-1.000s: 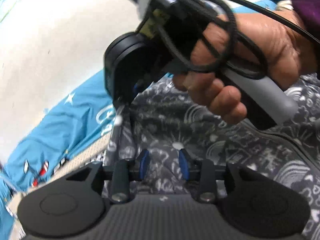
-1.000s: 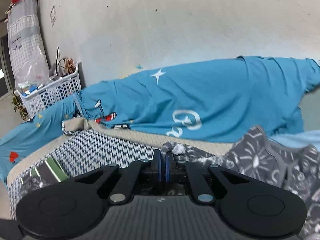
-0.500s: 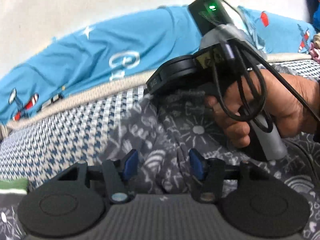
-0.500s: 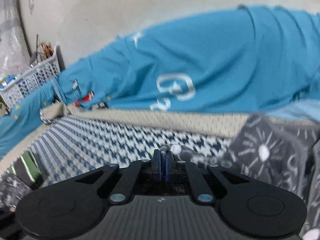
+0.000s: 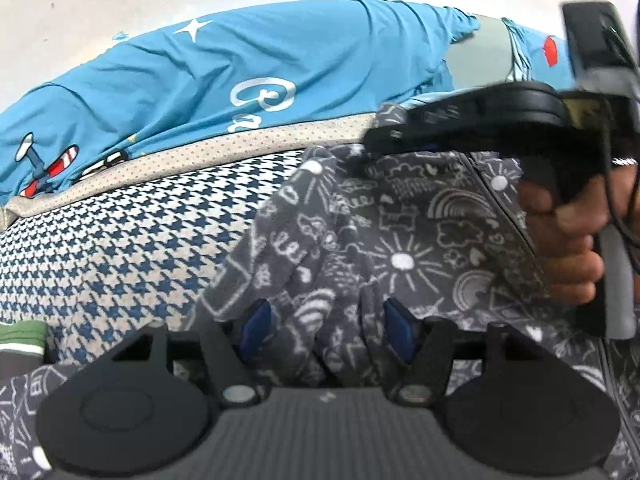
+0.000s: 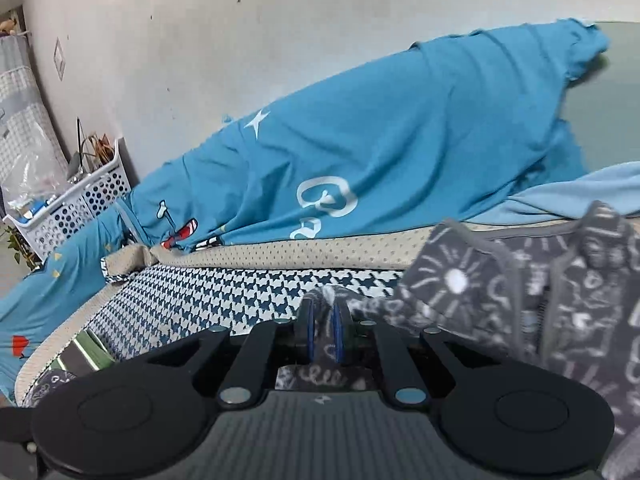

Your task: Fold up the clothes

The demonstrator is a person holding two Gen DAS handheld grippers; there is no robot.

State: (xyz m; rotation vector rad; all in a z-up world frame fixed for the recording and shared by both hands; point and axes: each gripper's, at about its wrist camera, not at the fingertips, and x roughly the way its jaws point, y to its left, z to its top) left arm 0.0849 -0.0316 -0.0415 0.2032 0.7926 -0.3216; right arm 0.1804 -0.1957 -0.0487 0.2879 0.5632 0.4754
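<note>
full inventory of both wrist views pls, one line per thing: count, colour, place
dark grey doodle-print fabric garment: 1, grey and white, spread on the bed, near right
houndstooth bed cover: 1, navy and white, under the garment
blue cartoon-print sheet: 1, blue, draped along the wall behind the bed
white perforated plastic basket: 1, white, far left by the wall
green striped folded cloth: 1, green and white, left bed edge
left hand-held gripper: 1, black with blue pads, jaws just opened, garment fold between them
right hand-held gripper: 1, black, pinching the garment edge
person's hand: 1, gripping the right handle
</note>
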